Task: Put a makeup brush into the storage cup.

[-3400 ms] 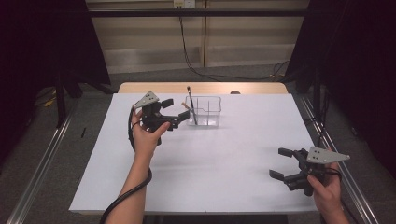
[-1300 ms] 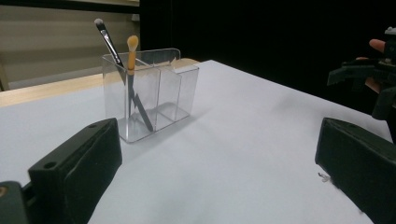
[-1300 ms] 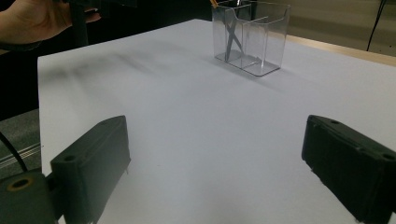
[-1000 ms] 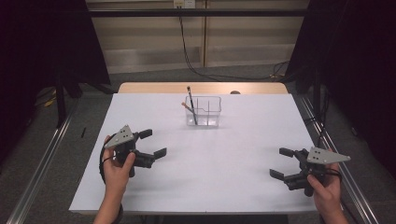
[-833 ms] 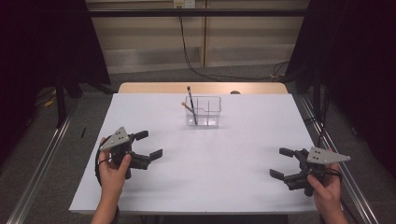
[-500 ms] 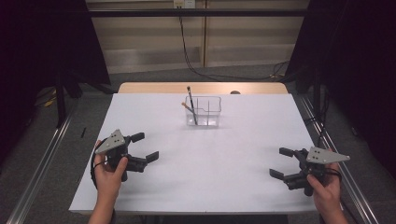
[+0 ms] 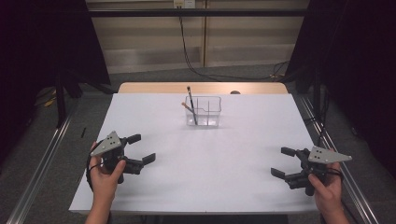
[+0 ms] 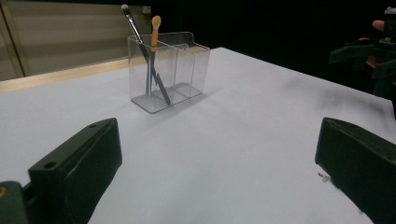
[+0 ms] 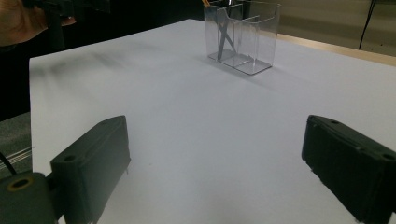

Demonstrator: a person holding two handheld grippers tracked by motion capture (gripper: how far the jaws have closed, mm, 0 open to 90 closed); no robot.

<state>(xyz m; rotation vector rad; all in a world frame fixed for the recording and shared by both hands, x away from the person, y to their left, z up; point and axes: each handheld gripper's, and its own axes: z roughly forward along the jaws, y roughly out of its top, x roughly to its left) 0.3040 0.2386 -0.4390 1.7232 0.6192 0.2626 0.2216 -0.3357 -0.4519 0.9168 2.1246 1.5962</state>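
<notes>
Now the left gripper (image 7: 140,149) has drawn back toward the surface's (image 7: 233,154) near-left corner, jaws spread and empty; both brushes (image 8: 152,51) stand in the organizer (image 7: 203,111), so placing looks finished. The right gripper (image 7: 283,162) rests spread too.

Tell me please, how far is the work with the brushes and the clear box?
Looks done: two brushes stand tilted in one end compartment of the clear organizer. In hand: nothing; the left gripper and right gripper hover open near the table's front corners. Left: apparently nothing, since I see no other loose item on the table.
</notes>
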